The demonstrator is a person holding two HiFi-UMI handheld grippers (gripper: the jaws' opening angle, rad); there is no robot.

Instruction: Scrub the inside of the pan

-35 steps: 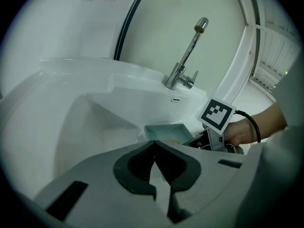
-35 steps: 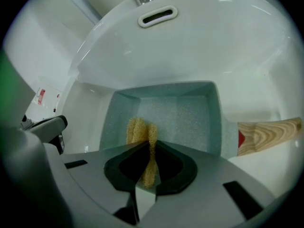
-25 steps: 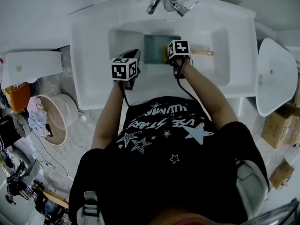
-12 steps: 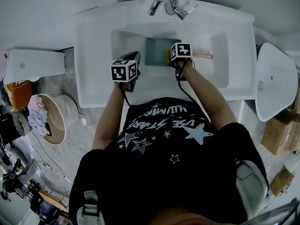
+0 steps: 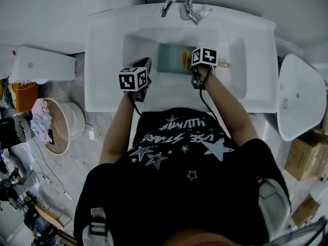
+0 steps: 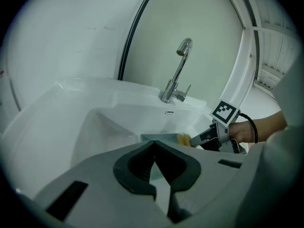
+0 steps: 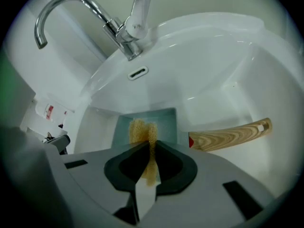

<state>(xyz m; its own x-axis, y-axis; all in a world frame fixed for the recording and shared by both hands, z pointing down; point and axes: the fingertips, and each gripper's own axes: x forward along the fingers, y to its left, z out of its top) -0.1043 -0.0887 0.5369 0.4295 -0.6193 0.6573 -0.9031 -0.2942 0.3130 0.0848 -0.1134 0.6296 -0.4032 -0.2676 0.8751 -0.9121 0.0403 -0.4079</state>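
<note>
The pan (image 5: 169,58) is lying in the middle of the sink (image 5: 102,45). The right hand-held gripper (image 7: 149,144) is clamping a yellow scrubber (image 7: 141,129) against the pan's inside. The left hand-held gripper (image 6: 154,150), its jaws together and empty, is hovering at the sink's near edge.

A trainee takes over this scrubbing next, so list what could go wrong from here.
1. The pan lies loose in the sink. The left tongs are shut on nothing and are off the wooden handle, so scrubbing may shove the pan about.
2. The right tongs pinch the yellow sponge by a thin strip, so hard pressure could pull it free.
</note>
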